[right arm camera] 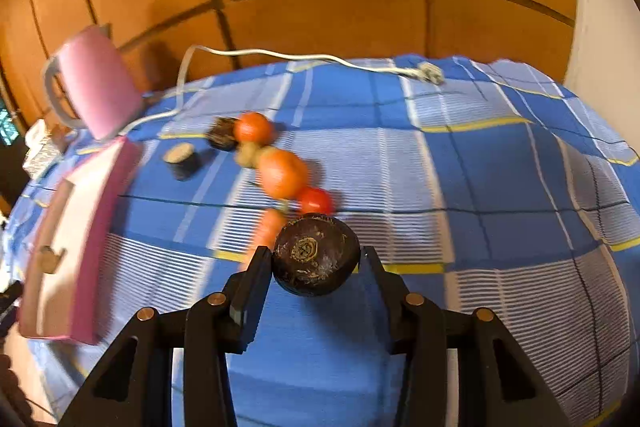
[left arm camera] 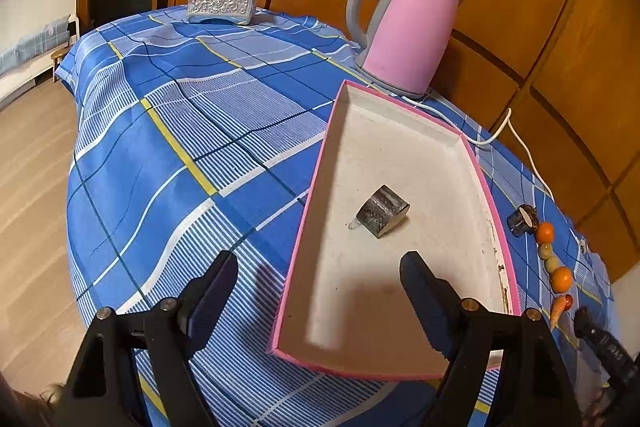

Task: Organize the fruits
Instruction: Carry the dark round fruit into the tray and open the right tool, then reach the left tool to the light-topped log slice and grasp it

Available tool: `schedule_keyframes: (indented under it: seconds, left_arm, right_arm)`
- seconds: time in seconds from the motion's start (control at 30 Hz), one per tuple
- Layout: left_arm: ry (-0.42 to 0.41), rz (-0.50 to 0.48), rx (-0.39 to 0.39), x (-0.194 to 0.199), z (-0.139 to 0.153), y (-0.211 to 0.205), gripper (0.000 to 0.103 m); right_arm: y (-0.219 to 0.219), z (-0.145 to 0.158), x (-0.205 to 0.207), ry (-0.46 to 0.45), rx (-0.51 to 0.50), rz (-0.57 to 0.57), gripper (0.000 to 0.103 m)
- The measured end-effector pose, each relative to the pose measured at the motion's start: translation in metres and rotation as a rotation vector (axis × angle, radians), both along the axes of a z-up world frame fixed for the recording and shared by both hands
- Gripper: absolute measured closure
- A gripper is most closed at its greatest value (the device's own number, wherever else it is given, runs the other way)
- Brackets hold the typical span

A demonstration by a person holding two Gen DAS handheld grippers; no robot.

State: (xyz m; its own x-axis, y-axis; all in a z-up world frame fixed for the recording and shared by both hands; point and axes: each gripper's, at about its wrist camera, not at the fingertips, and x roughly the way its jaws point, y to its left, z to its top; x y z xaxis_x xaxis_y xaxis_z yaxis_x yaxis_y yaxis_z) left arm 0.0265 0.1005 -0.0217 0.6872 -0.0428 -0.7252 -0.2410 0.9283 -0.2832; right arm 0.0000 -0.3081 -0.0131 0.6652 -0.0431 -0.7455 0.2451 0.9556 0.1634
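Round, rough dark fruit (right arm camera: 316, 254) clamped in right gripper (right arm camera: 316, 263); left gripper (left arm camera: 320, 291) agape.

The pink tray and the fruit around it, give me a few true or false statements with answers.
1. The pink tray holds one dark cut piece. True.
2. The right tool is empty. False: it grips a dark round fruit.
3. The left tool is open. True.
4. The kettle is blue. False: it is pink with a grey handle.
5. The tissue box lies inside the tray. False: it stands at the table's far end.
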Motion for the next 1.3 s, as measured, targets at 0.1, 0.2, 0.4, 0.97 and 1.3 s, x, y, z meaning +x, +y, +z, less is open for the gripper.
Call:
schedule_keyframes:
  seconds: [0.1, 0.2, 0.4, 0.97, 1.3]
  left_arm:
    - [0.004, -0.002, 0.003, -0.001, -0.001, 0.0, 0.019]
    - [0.009, 0.0, 0.002, -0.002, -0.003, 0.001, 0.019]
    - [0.012, 0.004, -0.002, -0.003, -0.005, 0.004, 0.019]
    - [0.048, -0.003, -0.013, -0.001, -0.017, 0.006, 0.019]
    - [0.041, -0.005, -0.013, -0.003, -0.015, 0.005, 0.019]
  right_arm:
    - [0.02, 0.006, 0.01, -0.003, 0.066, 0.098, 0.058]
    - [0.046, 0.014, 0.026, -0.004, 0.094, 0.205, 0.058]
    - [0.11, 0.032, 0.07, -0.005, 0.122, 0.414, 0.058]
    - [0.225, 0.001, 0.179, 0.117, -0.018, 0.507, 0.057]
    - [0.209, 0.01, 0.17, 0.07, 0.023, 0.473, 0.053]
